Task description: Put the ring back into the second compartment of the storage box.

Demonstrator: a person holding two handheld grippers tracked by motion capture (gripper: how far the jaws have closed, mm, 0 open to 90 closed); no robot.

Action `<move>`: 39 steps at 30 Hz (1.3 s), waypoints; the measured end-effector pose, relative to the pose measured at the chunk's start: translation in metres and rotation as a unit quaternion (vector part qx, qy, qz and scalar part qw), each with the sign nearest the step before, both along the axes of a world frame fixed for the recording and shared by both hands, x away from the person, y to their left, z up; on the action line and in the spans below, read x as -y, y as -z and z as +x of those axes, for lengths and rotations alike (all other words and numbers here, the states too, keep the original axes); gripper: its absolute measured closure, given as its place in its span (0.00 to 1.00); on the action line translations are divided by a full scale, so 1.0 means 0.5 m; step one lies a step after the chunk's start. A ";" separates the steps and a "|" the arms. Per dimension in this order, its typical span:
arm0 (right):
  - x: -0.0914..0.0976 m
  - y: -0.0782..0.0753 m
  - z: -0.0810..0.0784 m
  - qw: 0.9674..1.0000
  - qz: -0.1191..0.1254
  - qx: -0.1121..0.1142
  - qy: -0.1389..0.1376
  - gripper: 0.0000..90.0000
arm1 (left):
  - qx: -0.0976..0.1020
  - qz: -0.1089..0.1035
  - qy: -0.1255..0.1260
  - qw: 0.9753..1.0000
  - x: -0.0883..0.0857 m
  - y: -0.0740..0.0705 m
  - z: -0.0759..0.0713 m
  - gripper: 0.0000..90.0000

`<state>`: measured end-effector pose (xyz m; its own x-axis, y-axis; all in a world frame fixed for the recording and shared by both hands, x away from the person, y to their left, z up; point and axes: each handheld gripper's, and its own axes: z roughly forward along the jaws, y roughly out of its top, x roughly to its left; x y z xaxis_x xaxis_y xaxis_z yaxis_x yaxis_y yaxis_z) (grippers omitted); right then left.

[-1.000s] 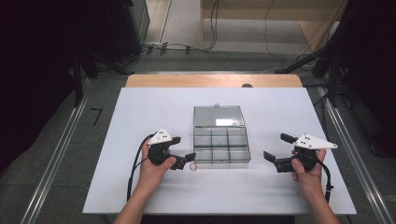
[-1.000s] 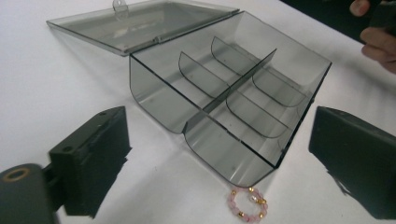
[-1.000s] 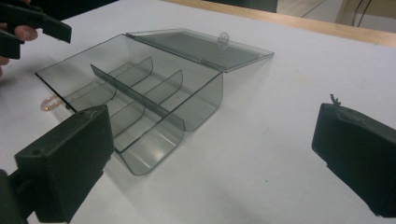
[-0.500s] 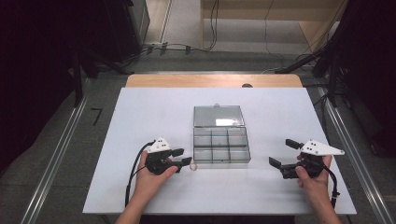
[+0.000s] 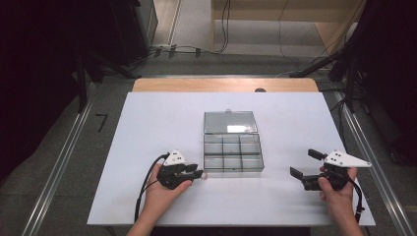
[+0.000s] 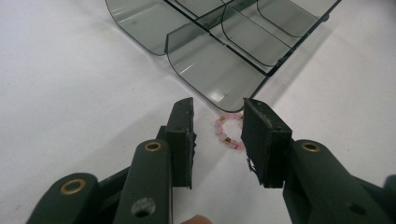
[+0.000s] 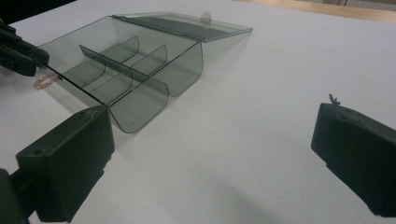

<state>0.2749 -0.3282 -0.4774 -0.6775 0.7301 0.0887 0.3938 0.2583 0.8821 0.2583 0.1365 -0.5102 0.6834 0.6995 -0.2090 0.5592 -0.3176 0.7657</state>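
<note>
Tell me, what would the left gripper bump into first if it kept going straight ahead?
Probably the pink bead bracelet lying between the left gripper's closing jaws; just beyond it stands the clear compartment box.

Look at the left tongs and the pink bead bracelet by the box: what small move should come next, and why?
Probably close the left tongs a little further. Their jaws have just been closing, and the small pink bead bracelet lies on the white table between them, one jaw at its edge, not yet pinched. It sits just outside the open smoky clear plastic compartment box, so a firm grip comes before lifting.
</note>
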 end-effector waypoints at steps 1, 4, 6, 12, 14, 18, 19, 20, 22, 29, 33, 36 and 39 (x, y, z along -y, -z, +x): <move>0.001 0.001 0.001 1.000 0.002 0.001 0.001 0.00 | -0.001 0.003 0.002 1.000 0.002 0.000 0.000 0.71; 0.002 0.001 0.000 1.000 0.003 0.001 0.002 0.00 | -0.002 0.006 0.003 1.000 0.004 0.002 0.001 0.72; 0.001 0.001 0.000 1.000 0.002 0.003 0.003 0.00 | -0.003 0.006 0.002 1.000 0.004 0.002 0.002 0.73; 0.001 0.005 0.002 1.000 -0.001 0.000 0.003 0.00 | -0.008 0.016 0.010 1.000 0.006 0.003 -0.002 0.73; 0.002 0.005 0.002 1.000 -0.001 0.001 0.004 0.00 | -0.007 0.013 0.019 1.000 0.003 0.001 -0.007 0.76; 0.003 0.005 0.002 1.000 0.000 0.002 0.007 0.00 | 0.003 -0.001 0.043 0.999 0.001 -0.001 -0.019 0.93; 0.004 0.006 0.002 1.000 -0.003 0.000 0.008 0.00 | 0.007 -0.001 0.050 0.999 0.003 -0.001 -0.021 0.98; 0.003 0.007 0.003 1.000 -0.003 0.000 0.009 0.00 | 0.010 0.002 0.056 0.998 0.004 -0.002 -0.021 0.98; 0.003 0.008 0.003 1.000 -0.003 -0.001 0.009 0.00 | 0.018 0.002 0.063 0.998 0.009 -0.003 -0.023 0.99; 0.002 0.010 0.004 1.000 -0.005 -0.001 0.007 0.00 | 0.042 0.038 0.076 0.996 0.029 0.005 -0.020 0.99; -0.001 0.011 0.004 1.000 -0.007 0.000 0.006 0.00 | 0.063 0.056 0.073 0.994 0.033 0.005 -0.019 0.99; -0.003 0.012 0.004 1.000 -0.011 -0.001 0.007 0.00 | 0.064 0.061 0.077 0.993 0.034 0.006 -0.019 0.99; -0.004 0.014 0.004 1.000 -0.013 -0.002 0.006 0.00 | 0.056 0.057 0.077 0.994 0.033 0.006 -0.017 0.99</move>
